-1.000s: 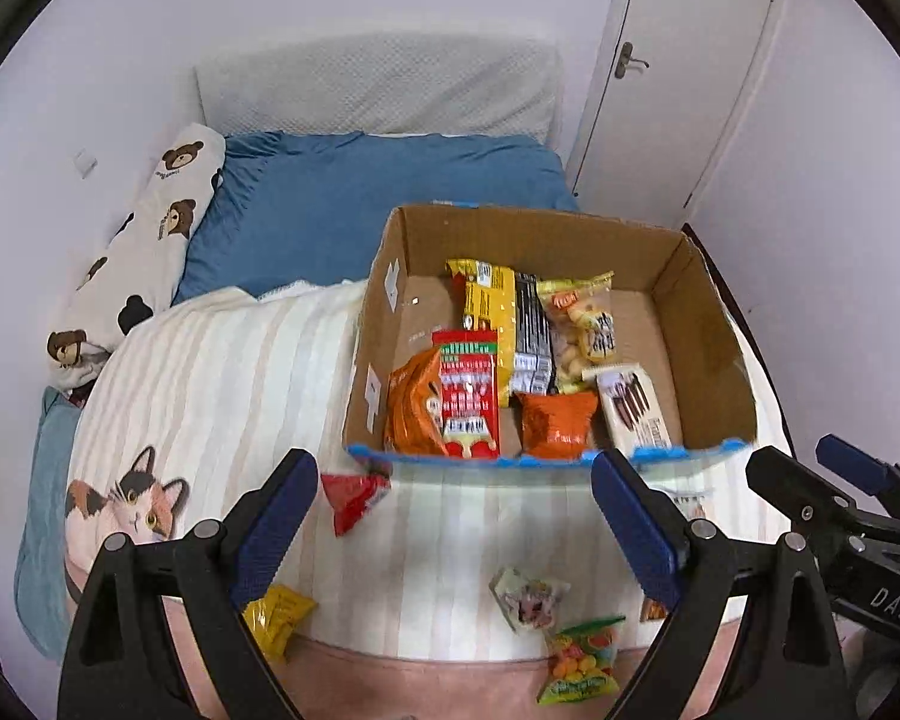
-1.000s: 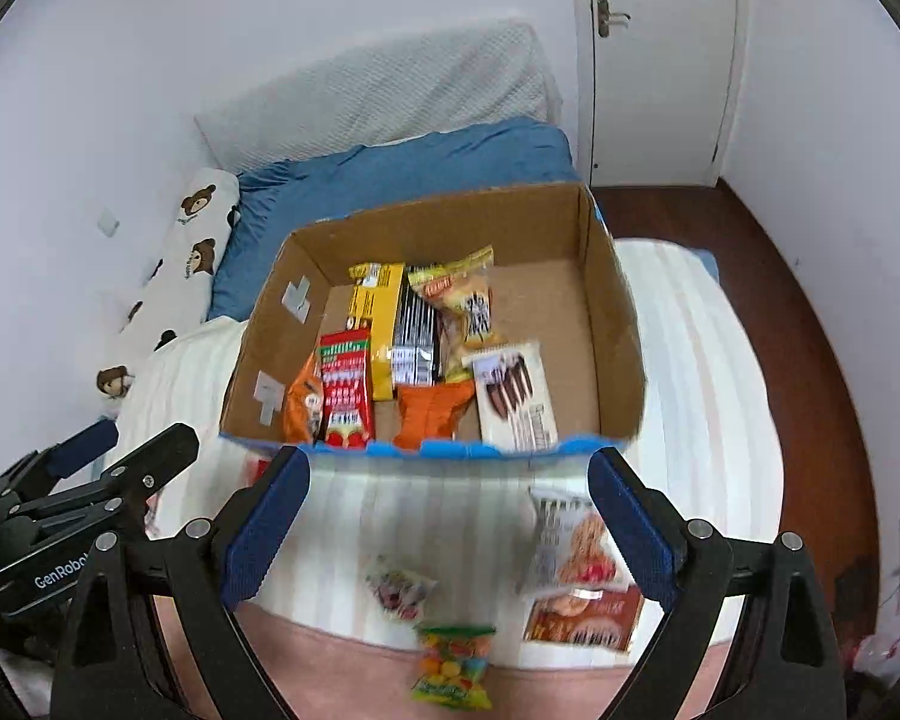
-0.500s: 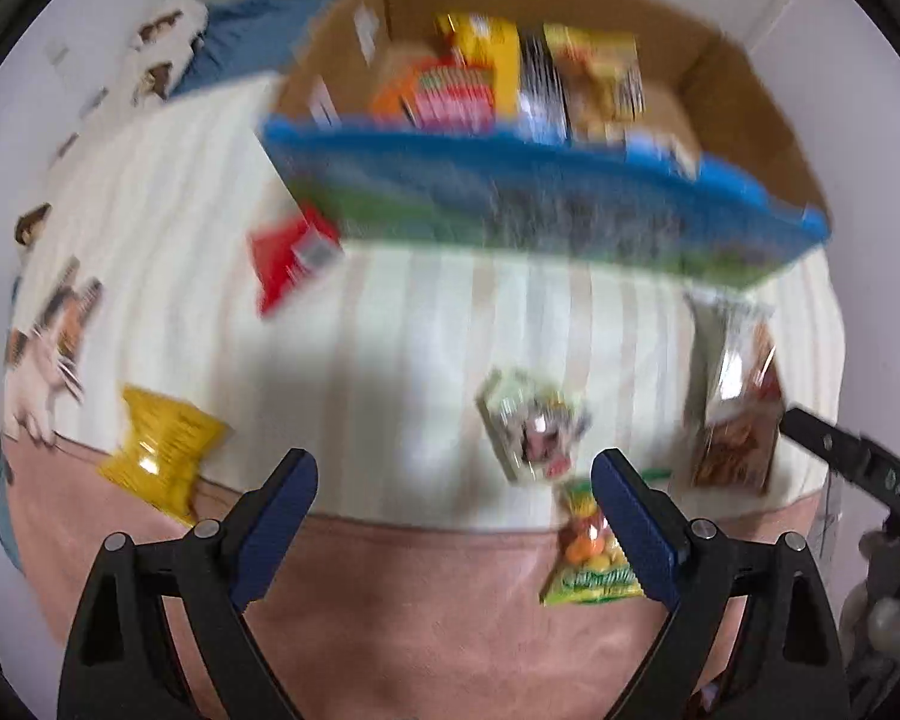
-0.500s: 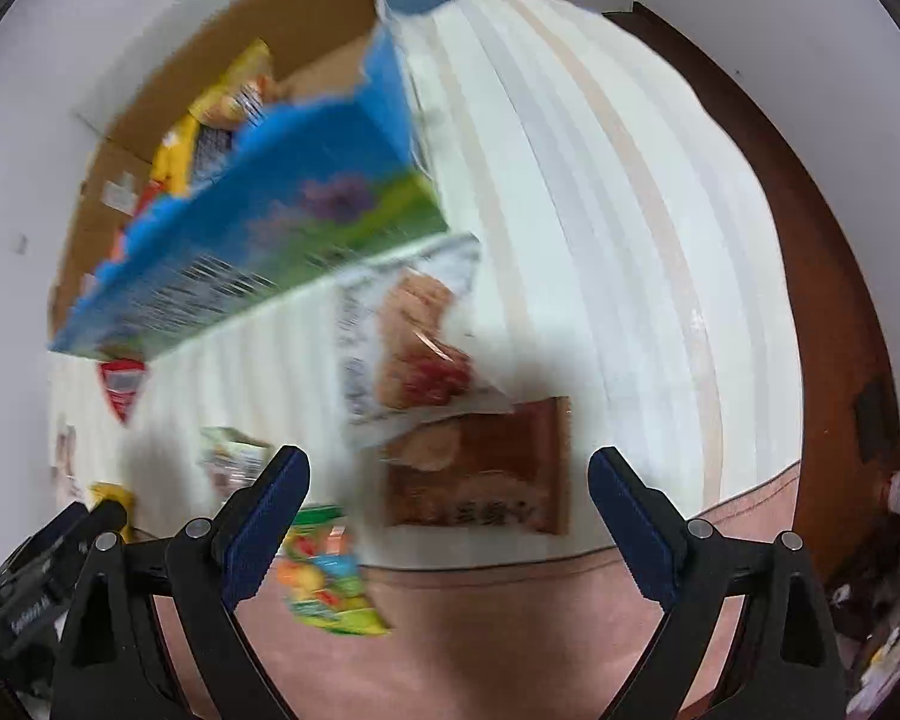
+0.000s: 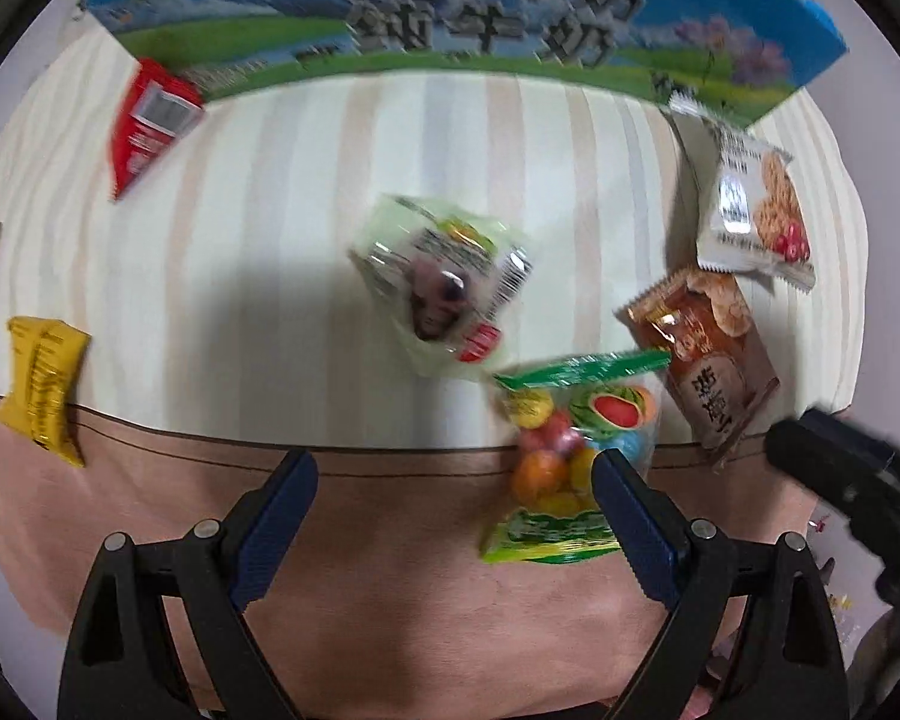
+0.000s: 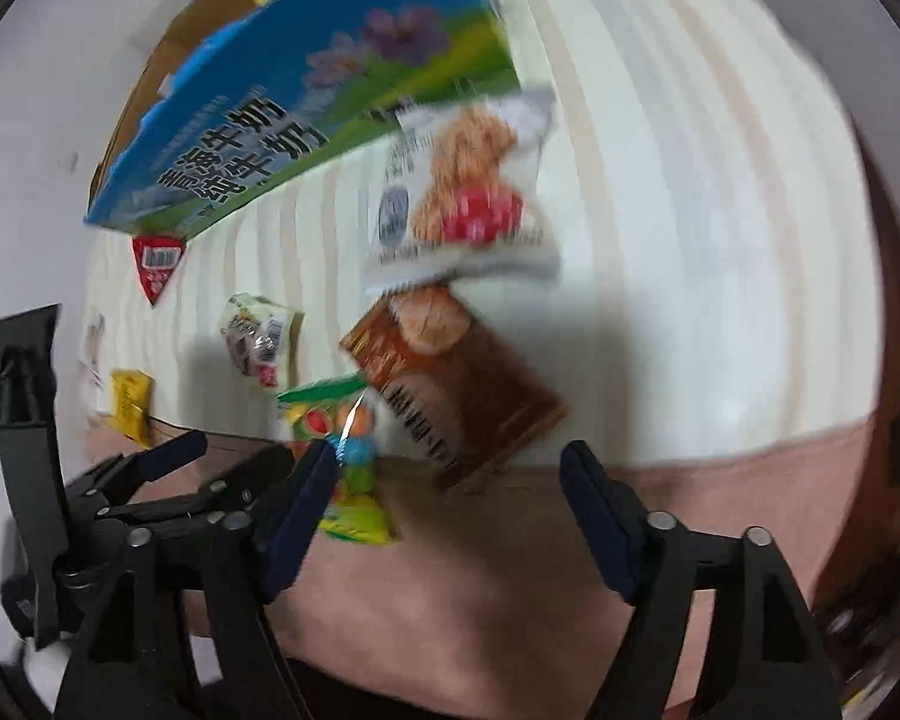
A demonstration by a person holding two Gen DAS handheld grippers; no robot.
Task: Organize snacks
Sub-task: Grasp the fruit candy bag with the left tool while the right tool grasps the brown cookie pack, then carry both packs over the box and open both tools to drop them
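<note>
Loose snack packets lie on the striped blanket (image 5: 240, 252) before the cardboard box (image 5: 450, 18). My left gripper (image 5: 450, 474) hangs open over the blanket's pink edge, nothing between its fingers; its right finger overlaps a green fruit-candy bag (image 5: 570, 450). A pale green packet (image 5: 444, 288) lies just beyond. My right gripper (image 6: 450, 462) points down at a brown cookie packet (image 6: 456, 384). Its jaws are closing, the packet's near corner sits between the fingertips, and no pad presses on it. A white cookie packet (image 6: 462, 186) lies partly over the brown one.
A red packet (image 5: 150, 126) leans by the box's left corner. A yellow packet (image 5: 45, 384) sits at the blanket's left edge. The right gripper (image 5: 840, 480) shows at the lower right of the left wrist view. Bare blanket stretches right of the packets (image 6: 720, 240).
Both grippers have dropped toward the blanket and tilted down, so the box's inside has left view and the loose packets fill the views. The right jaws stand narrower.
</note>
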